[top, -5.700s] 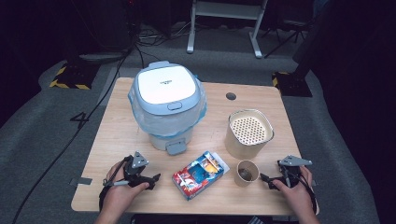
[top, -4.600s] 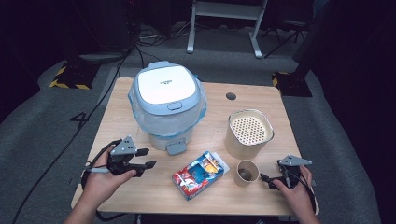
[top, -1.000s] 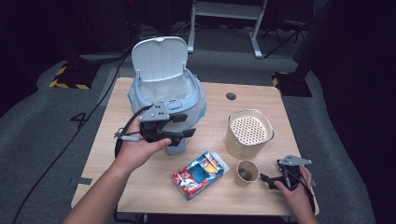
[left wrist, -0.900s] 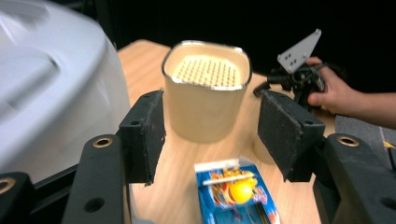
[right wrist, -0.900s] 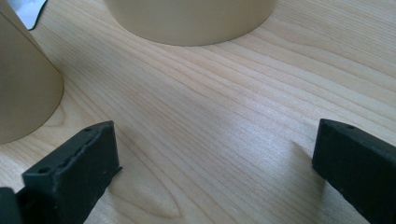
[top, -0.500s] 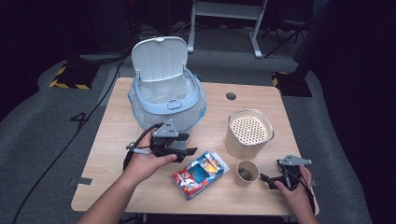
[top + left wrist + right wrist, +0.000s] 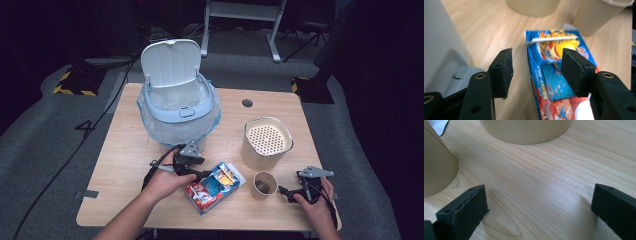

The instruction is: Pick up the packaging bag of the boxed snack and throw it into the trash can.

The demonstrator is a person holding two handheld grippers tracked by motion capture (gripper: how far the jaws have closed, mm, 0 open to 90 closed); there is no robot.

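A blue and red snack carton (image 7: pixel 215 187) lies flat near the table's front edge. My left gripper (image 7: pixel 199 173) hovers at its left end, open. In the left gripper view the carton (image 7: pixel 554 72) lies just ahead of and under the left gripper (image 7: pixel 537 71), with one pad (image 7: pixel 575 71) over its printed face. A light blue bin (image 7: pixel 177 112) stands behind with its lid (image 7: pixel 170 62) up. My right gripper (image 7: pixel 290 190) rests open at the front right beside a small paper cup (image 7: pixel 263 185); the right gripper (image 7: pixel 539 207) holds nothing.
A tall beige container with a perforated top (image 7: pixel 266 142) stands right of the bin, its base (image 7: pixel 524 130) ahead of the right gripper. The paper cup (image 7: pixel 436 170) is left of that gripper. A dark hole (image 7: pixel 247 103) marks the tabletop at the back.
The left gripper went from the table's front left up to the bin, whose lid now stands open, then came back down to the carton. The right gripper has stayed put.
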